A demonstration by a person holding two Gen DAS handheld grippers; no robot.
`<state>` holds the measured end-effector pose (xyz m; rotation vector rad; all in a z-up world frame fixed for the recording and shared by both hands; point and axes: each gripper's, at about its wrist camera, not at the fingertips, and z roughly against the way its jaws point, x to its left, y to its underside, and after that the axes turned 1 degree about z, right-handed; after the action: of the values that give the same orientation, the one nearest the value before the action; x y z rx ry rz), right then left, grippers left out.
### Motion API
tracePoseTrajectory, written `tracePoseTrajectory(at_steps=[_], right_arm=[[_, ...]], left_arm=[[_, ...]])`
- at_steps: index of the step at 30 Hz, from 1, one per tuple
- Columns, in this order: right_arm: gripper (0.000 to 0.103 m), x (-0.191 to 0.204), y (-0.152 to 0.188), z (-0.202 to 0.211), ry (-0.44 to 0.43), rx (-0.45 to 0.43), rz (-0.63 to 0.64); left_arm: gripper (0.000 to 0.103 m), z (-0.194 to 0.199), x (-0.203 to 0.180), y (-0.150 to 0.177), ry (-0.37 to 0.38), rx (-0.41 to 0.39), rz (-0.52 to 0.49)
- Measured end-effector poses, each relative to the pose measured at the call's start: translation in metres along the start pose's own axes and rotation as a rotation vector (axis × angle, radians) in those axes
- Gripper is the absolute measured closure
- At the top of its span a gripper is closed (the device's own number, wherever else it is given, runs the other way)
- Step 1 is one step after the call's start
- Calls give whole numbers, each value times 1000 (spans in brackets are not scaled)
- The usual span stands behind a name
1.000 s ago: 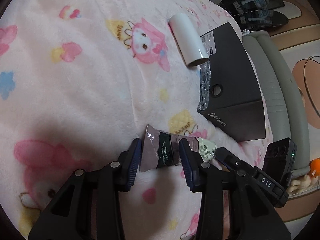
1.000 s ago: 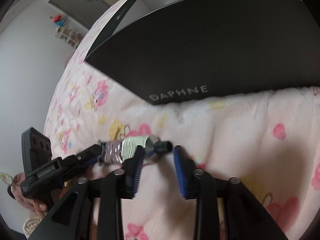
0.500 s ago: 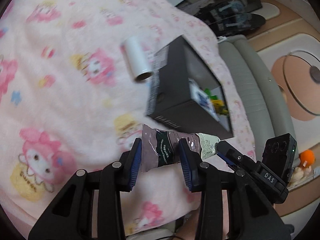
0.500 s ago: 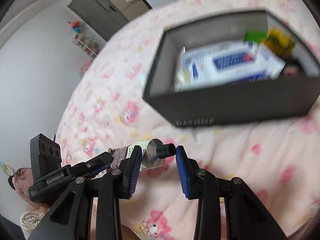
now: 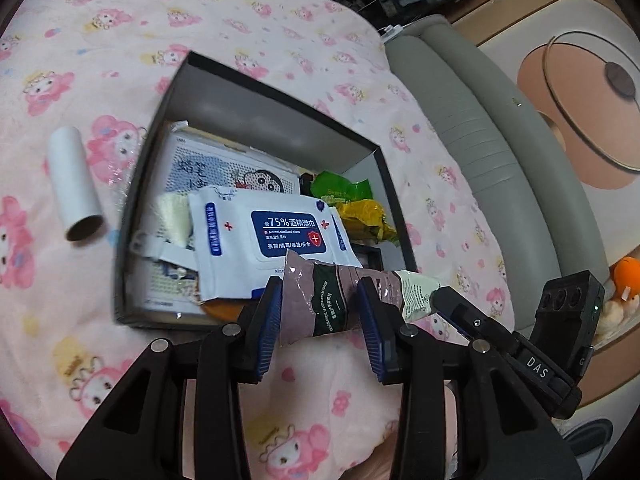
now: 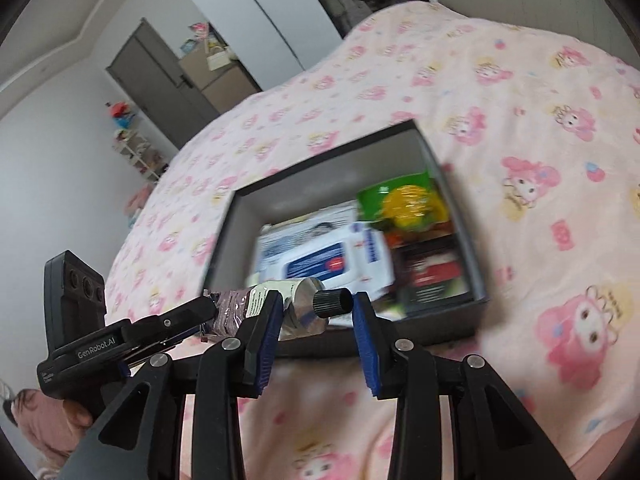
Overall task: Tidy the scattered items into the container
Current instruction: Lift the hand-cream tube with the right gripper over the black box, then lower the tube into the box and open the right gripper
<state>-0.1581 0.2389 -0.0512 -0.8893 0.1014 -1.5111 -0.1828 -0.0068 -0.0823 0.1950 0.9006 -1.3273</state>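
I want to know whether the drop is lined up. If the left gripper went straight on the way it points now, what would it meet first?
Most likely the wet wipes pack lying on top inside the black box. The left gripper, holding the hand cream tube crosswise, points over the box's near wall; depth is unclear.

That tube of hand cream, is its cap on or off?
On. A black ribbed cap sits screwed on the end of the hand cream tube, in front of the right gripper. How tightly, the pictures cannot show.
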Motion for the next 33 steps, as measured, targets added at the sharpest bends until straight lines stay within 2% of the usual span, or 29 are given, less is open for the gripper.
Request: tracePoseTrajectory(at_steps=[4,7,10,13,17,22,33], right_arm=[[71,-20,-8,-19,19,35,-25],[71,-25,-10,-30,56,56,-9],[70,-23,-9,-34,118,54,27],[70,-20,-5,-30,149,25,41],[70,-13,1,-23,151,6,59],[70,4,6,-19,133,27,81],[68,81,10,-12,100,22,227]], left_arm=[[66,-23,1,-4,-52,33,17],[66,-32,-10,-3,-123,47,-47],[64,-37,-22,1,-140,76,-101],[64,-37,-27,4,-183,65,-134],[64,-30,-21,8,-158,55,-104],[64,-9,-19,13,-135,33,-91],[62,51,-15,27,-178,-32,-163]])
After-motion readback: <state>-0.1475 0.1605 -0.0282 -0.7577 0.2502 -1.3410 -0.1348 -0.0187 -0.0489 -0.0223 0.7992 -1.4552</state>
